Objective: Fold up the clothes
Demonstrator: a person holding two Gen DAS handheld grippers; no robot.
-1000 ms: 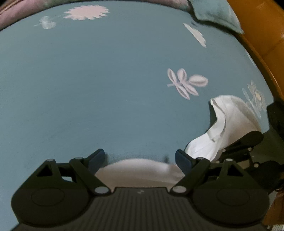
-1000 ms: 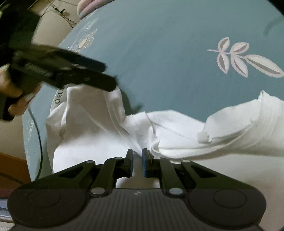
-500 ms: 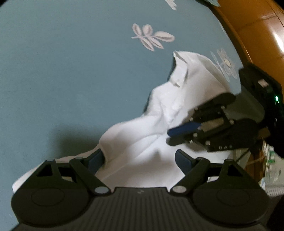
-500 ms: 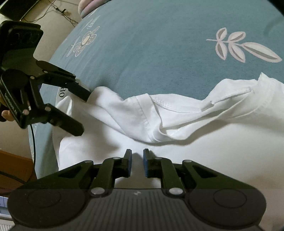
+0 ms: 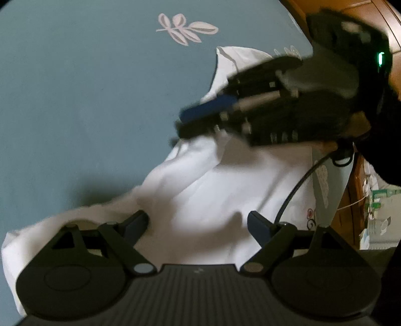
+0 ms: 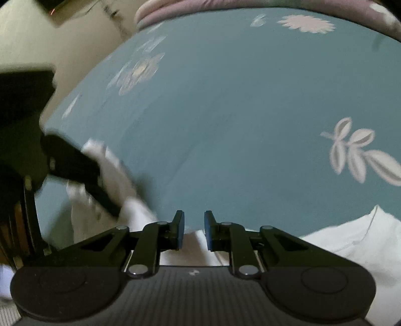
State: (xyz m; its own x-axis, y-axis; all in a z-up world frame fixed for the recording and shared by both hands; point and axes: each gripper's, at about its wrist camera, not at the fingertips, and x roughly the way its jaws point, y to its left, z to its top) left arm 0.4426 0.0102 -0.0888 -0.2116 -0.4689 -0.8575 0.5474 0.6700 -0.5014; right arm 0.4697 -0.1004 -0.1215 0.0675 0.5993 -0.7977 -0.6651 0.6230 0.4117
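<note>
A white garment (image 5: 225, 188) lies rumpled on a teal bed sheet (image 5: 87, 87). My left gripper (image 5: 198, 223) hangs wide open just above it, with cloth showing between the fingers and nothing pinched. My right gripper (image 5: 198, 120), blurred, hovers over the garment's far part. In the right wrist view my right gripper (image 6: 194, 229) has only a narrow gap between its jaws, and nothing sits between the pads. The garment (image 6: 363, 240) shows at the lower right and under the fingers. The blurred left gripper (image 6: 80, 170) is at the left, against a raised fold.
The sheet (image 6: 225, 112) carries pale leaf and flower prints and stretches away beyond the garment. A pinkish quilt (image 6: 225, 5) lies at the far end. A wooden bed frame (image 5: 371, 10) borders the right side. A black cable (image 5: 293, 190) trails over the cloth.
My right gripper has lifted and tilted up, and its jaws have parted slightly. My left gripper has moved over the garment and stayed wide open. Both are blurred from moving.
</note>
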